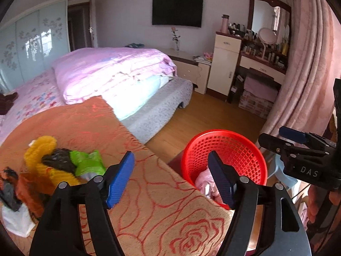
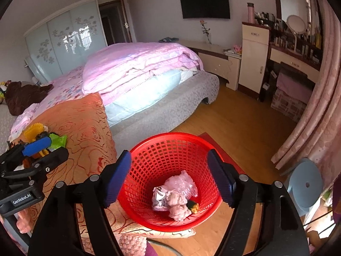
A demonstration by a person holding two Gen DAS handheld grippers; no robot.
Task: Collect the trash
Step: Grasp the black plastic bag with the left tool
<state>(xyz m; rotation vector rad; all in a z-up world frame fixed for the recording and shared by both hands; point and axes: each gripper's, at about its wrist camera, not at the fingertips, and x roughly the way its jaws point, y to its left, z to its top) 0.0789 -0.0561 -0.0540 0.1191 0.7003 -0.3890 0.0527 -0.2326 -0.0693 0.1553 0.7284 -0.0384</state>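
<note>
Both grippers released, nothing between fingers: left gripper (image 1: 171, 178), right gripper (image 2: 169, 178). Trash pile (image 1: 64, 162) lies left of left fingers; red basket (image 2: 170, 147) under right fingers. Risk: loose wrappers slipping or scattering on the rose blanket (image 1: 162, 204) during a shallow pinch.

Orange rose-patterned blanket (image 1: 89, 125) — crumpled trash pile (image 1: 61, 162) lies on it

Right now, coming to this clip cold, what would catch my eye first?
The red mesh basket beside the bed, directly under the open right gripper, with pink crumpled bags already inside. Next, the heap of yellow, black and green trash on the orange rose-patterned blanket, left of the open left gripper.
</note>
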